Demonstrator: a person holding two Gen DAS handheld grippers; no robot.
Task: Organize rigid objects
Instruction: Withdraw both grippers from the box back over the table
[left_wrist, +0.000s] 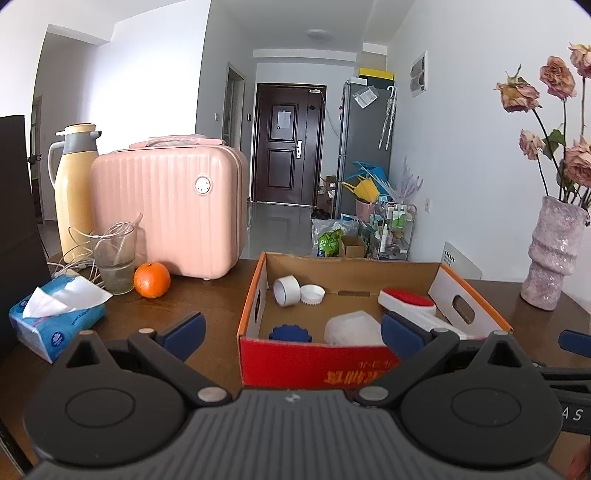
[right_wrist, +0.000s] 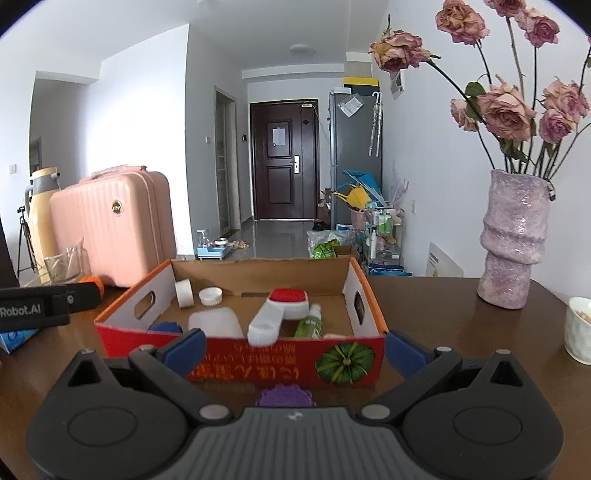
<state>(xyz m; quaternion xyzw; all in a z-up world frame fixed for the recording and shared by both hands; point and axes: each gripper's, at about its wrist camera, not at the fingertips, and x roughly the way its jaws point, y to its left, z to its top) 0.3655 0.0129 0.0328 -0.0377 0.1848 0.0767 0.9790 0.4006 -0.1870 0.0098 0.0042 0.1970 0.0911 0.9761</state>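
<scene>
- My left gripper (left_wrist: 293, 332) hovers in front of the cardboard box (left_wrist: 314, 360), fingers spread wide with nothing between them; the right-hand pad covers part of the box's contents.
- My right gripper (right_wrist: 295, 349) faces the same box from its red front wall, fingers also spread and empty.
- Inside the box I can make out a tape roll (right_wrist: 184, 293), a white cap (right_wrist: 211, 296), a red-topped white brush (right_wrist: 286, 304) lying across the middle, and a pale translucent container (right_wrist: 214, 323).
- A blue ridged lid (left_wrist: 290, 332) sits behind the front wall, only its top edge showing.
- A green bottle (right_wrist: 309, 326) is half hidden by the wall; its label is too small to read.
- A purple ridged lid (right_wrist: 285, 396) lies on the surface just outside the box, cut off by my right gripper's body.
- Left of the box: an orange (left_wrist: 151, 280), a tissue pack (left_wrist: 55, 321), and a pink case (left_wrist: 168, 206).
- A vase (right_wrist: 511, 240) stands to the right, with a white bowl (right_wrist: 580, 328) clipped by the frame edge.
</scene>
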